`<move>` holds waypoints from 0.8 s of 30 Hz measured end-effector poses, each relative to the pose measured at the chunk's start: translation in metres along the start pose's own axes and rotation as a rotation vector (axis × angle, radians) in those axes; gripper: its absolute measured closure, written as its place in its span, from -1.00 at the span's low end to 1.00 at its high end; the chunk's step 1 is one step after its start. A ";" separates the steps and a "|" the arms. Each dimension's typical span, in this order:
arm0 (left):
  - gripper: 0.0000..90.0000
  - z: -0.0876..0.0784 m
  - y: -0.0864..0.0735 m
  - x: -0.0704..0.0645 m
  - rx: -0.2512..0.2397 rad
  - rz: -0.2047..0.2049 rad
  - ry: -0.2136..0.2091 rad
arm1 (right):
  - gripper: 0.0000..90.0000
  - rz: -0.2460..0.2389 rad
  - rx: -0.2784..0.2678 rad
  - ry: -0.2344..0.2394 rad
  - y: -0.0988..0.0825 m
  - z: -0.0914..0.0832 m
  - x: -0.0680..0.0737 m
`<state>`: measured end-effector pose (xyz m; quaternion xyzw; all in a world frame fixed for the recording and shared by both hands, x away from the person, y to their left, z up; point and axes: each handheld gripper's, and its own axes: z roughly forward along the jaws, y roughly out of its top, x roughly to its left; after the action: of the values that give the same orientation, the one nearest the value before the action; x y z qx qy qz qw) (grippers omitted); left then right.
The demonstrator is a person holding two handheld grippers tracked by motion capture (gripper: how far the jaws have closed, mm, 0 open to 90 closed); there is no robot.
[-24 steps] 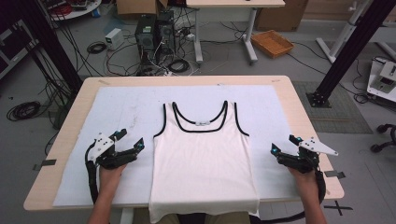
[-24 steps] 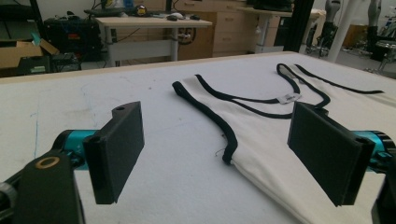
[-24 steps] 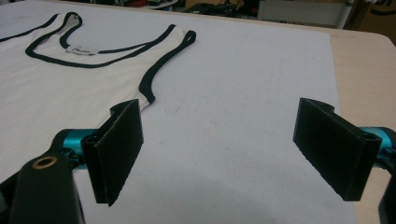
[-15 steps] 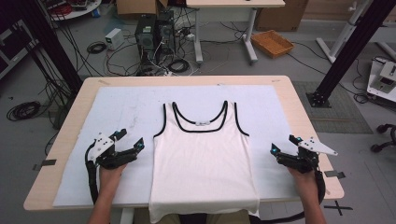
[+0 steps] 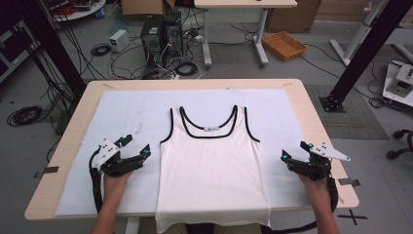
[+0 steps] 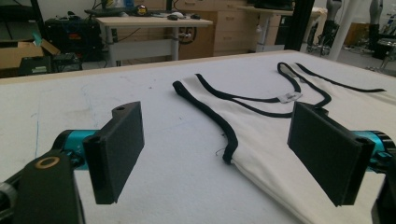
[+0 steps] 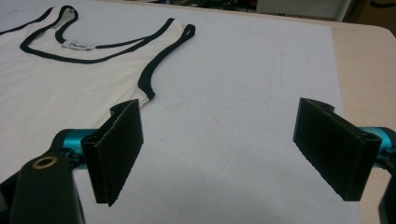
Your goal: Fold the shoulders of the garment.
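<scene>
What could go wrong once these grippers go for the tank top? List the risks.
1. The tank top lies flat on the white mat, so open jaws may pinch both layers, or the mat too.
2. Its hem hangs over the near table edge; a pull could drag it off.
3. The left gripper and right gripper sit apart at either side; uneven lifts may skew it.

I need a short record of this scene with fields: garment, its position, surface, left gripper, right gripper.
garment: white tank top with black trim
position: flat, neck away from the person, hem over the near table edge
surface: white mat on a wooden table
left gripper: open, beside the top's left edge, not touching it
right gripper: open, on the mat to the right of the top, apart from it
</scene>
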<state>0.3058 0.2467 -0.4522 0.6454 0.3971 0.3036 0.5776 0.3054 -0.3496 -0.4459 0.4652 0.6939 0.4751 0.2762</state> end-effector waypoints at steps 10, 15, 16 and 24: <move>-0.59 -0.001 0.000 0.002 0.001 -0.020 0.004 | -0.65 0.018 -0.014 0.107 0.026 0.003 0.013; -0.58 0.000 0.000 0.002 0.002 -0.023 0.006 | -0.65 -0.015 -0.001 0.146 0.068 0.013 0.020; -0.58 0.000 0.000 0.002 -0.003 -0.027 0.008 | -0.65 -0.022 -0.002 0.150 0.076 0.016 0.021; -0.58 0.000 0.000 0.002 0.002 -0.040 0.016 | -0.65 -0.039 0.045 0.147 0.117 0.058 0.033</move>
<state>0.3072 0.2487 -0.4521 0.6354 0.4147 0.2968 0.5798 0.3844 -0.2833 -0.3600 0.4214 0.7319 0.4867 0.2230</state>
